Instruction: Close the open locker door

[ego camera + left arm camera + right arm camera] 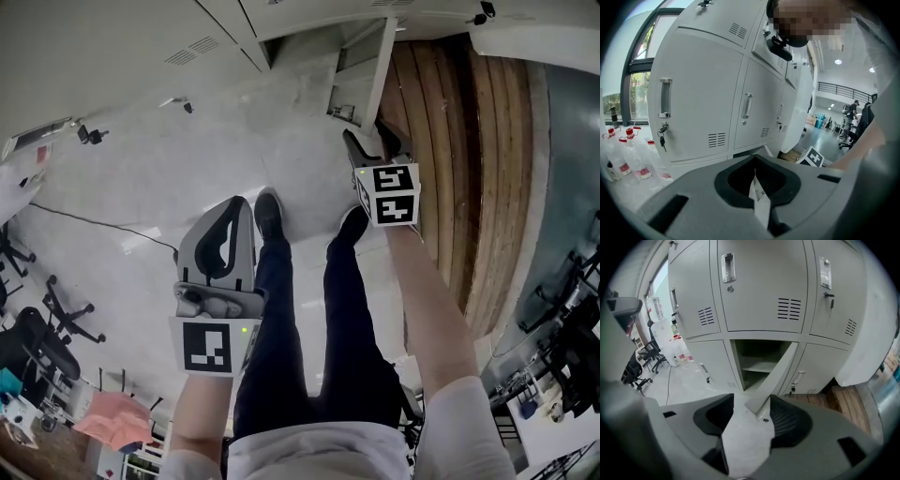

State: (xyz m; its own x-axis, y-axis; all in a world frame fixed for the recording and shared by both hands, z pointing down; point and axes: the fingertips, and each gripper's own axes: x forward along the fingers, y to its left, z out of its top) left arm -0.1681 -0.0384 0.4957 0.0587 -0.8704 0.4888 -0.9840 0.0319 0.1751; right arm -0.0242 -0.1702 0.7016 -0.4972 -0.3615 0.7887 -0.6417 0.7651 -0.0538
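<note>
Grey steel locker door [774, 376] stands swung out from its low compartment [757, 363], at about 12 o'clock in my head view. Its bottom corner reaches down to my right gripper [749, 405]. That gripper's jaws are spread moderately wide, and the door's lower corner sits in the gap, close against the right-hand jaw; I can't tell whether it touches. My left gripper [757, 176] hangs at 7 o'clock in the head view beside my leg [281, 309], jaws drawn together to a thin slit, holding nothing. Its view faces closed lockers [701, 93], with water bottles [628, 151] at 9 o'clock.
</note>
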